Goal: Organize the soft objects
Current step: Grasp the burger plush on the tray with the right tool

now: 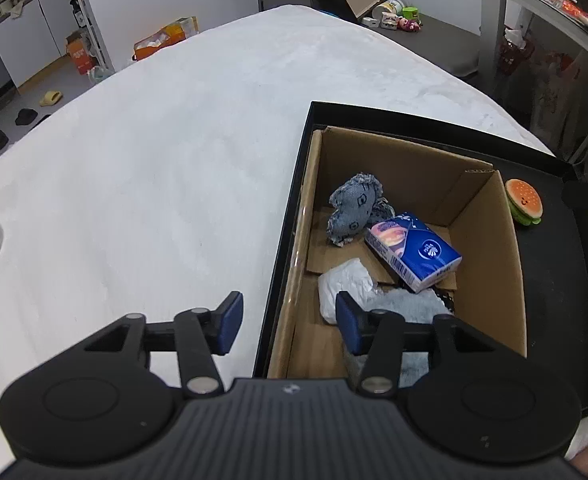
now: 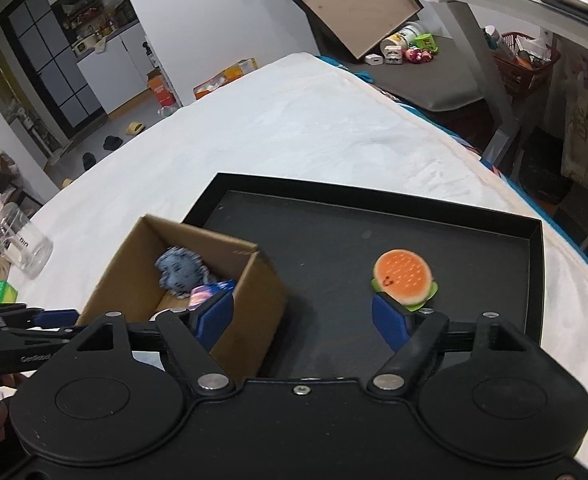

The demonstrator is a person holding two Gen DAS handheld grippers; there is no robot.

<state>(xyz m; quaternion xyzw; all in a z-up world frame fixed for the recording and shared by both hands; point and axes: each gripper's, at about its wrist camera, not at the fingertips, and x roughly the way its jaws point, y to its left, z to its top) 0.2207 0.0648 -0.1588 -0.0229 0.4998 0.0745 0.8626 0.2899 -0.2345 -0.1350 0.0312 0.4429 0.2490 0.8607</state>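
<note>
Your work area is a white bed (image 1: 174,152) carrying a black tray (image 2: 374,200), with a cardboard box (image 1: 486,248) standing in the tray's 9 o'clock half. Largest to smallest, the box already holds a grey towel (image 1: 406,308), a white crumpled bag (image 1: 346,280), a blue tissue pack (image 1: 414,252) and a denim plush (image 1: 354,208). One soft item appears left: the burger toy (image 2: 404,276) on the tray floor, at 3 o'clock of the box. Your right gripper (image 2: 302,316) has fingers apart, empty, the toy just beyond its right finger; your left gripper (image 1: 290,320) is likewise spread over the box's edge.
</note>
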